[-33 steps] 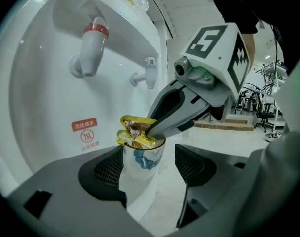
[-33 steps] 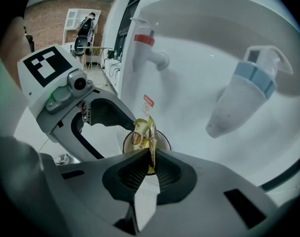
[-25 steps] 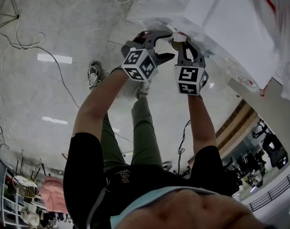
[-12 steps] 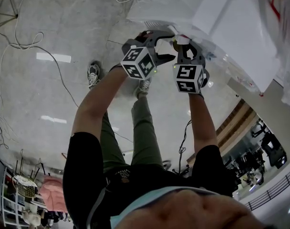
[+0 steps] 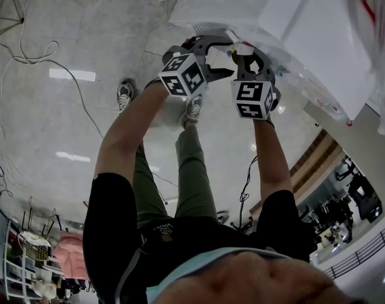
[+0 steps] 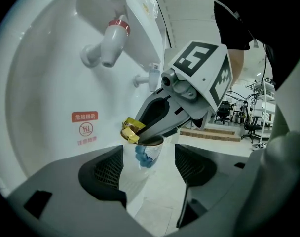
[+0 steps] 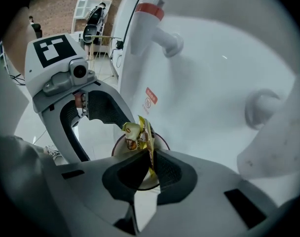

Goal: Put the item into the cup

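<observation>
Across the last second little had changed: in the head view both marker cubes showed only a slight roll, and neither hand left its station in front of the dispenser (image 6: 51, 83). The left claw (image 6: 150, 154) appeared clamped on the cup (image 6: 143, 158), which it held upright in the air below and to the right of the red-ringed tap (image 6: 110, 41), with nothing seen supporting it from beneath. The right claw (image 7: 149, 158) stayed nearly together, pinched on the lower end of the yellow sachet (image 7: 140, 132), and its grip had not altered. The sachet stood at the cup's mouth. In the left gripper view it jutted out at the rim's left edge, level with or just above it, and no part of it could be confirmed below the rim. The item had therefore not been delivered. In my judgement the work stood at final alignment, with lowering or release still to come. The sachet's off-centre position at the rim risked a drop outside the cup.
</observation>
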A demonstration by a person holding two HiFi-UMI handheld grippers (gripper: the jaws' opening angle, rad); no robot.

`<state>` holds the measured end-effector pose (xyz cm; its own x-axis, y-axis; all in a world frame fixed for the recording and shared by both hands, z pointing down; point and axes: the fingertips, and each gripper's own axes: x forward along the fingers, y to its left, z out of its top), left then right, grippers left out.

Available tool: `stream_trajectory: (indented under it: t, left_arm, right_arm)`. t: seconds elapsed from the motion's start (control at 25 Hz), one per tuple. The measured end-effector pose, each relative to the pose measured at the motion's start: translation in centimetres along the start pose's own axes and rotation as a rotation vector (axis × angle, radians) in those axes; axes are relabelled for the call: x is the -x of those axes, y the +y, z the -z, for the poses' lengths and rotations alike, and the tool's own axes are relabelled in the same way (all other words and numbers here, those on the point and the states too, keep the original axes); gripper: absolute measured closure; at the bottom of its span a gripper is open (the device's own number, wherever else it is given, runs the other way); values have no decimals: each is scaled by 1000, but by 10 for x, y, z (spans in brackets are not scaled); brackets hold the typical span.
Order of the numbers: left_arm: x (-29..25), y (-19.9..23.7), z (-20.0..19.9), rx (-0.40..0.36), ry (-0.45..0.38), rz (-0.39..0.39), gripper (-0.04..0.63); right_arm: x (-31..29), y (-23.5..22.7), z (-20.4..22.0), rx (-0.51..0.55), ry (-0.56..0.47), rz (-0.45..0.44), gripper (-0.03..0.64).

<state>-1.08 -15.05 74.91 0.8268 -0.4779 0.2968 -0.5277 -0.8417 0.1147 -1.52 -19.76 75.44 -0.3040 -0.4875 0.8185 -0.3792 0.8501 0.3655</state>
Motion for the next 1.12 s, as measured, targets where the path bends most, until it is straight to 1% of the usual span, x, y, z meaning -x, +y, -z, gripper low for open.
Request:
stream_trajectory:
  t: [0.2,0.24,0.32,0.44,0.64,0.8,0.96,1.12]
  left_arm:
    - [4,-1,-2,15,11,-17,267]
    - [5,-2,-1,14,13,-19,268]
    - [7,-4,-1,11,15,-23,268]
    - [11,-6,-5,9,16,-30,267]
    - [23,-9,-9,20,21,-53,267]
    - [40,-13,-12,29,27,-71,267]
    - [56,-23,-25,40,16,-83,267]
    - [68,-37,-46,46,-11,-86,268]
  right_arm:
    - [14,-4,-3,-36,-66,26,558]
    - [17,-5,-3,-49,-85,36,550]
    - [22,-6,-6,-81,-122,53,475]
    - [32,-7,-9,-134,-156,71,454]
    - [48,-9,-13,-230,-213,97,451]
    - [59,-2,-8,-219,-202,110,451]
    - [79,2,-7,-291,-216,122,451]
    - [106,-1,-3,-327,-226,157,453]
